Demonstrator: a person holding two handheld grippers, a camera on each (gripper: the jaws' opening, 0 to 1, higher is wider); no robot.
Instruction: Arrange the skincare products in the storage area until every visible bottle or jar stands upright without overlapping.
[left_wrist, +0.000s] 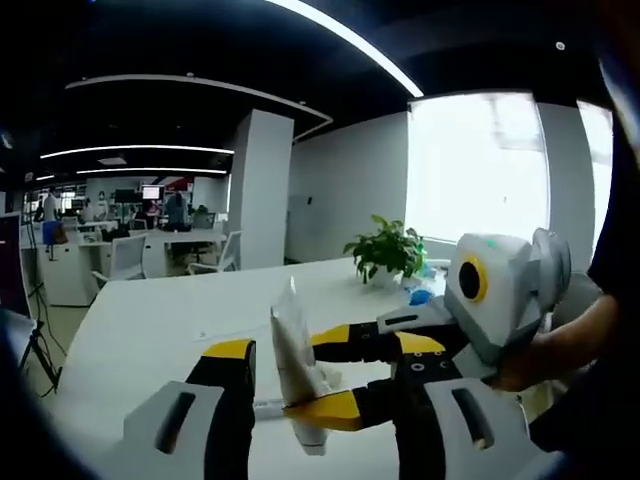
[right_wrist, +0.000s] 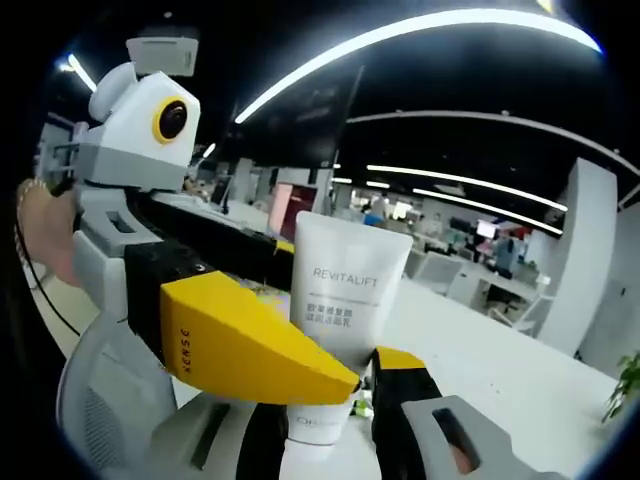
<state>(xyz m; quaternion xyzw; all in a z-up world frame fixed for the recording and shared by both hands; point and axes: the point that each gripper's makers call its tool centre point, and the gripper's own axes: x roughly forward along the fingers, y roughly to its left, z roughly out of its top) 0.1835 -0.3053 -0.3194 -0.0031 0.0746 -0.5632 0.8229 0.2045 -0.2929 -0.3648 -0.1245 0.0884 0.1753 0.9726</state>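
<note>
A white tube (right_wrist: 345, 290) printed REVITALIFT stands cap down in the air above the white table (right_wrist: 500, 370). My right gripper (right_wrist: 330, 385) is shut on its lower part, one jaw on each narrow side. In the left gripper view the tube (left_wrist: 290, 330) shows edge-on, with the right gripper (left_wrist: 305, 375) reaching in from the right. My left gripper (left_wrist: 325, 355) is open, its jaws wide apart with the tube between them. In the right gripper view one yellow finger (right_wrist: 240, 340) of the left gripper (right_wrist: 315, 315) crosses in front of the tube's lower half and the other passes behind it.
A potted plant (left_wrist: 388, 248) and a small blue item (left_wrist: 420, 297) sit at the table's (left_wrist: 150, 340) far right. Office desks and chairs (left_wrist: 125, 255) and a white column (left_wrist: 262, 185) lie beyond. A person's hand (left_wrist: 520, 365) holds the right gripper.
</note>
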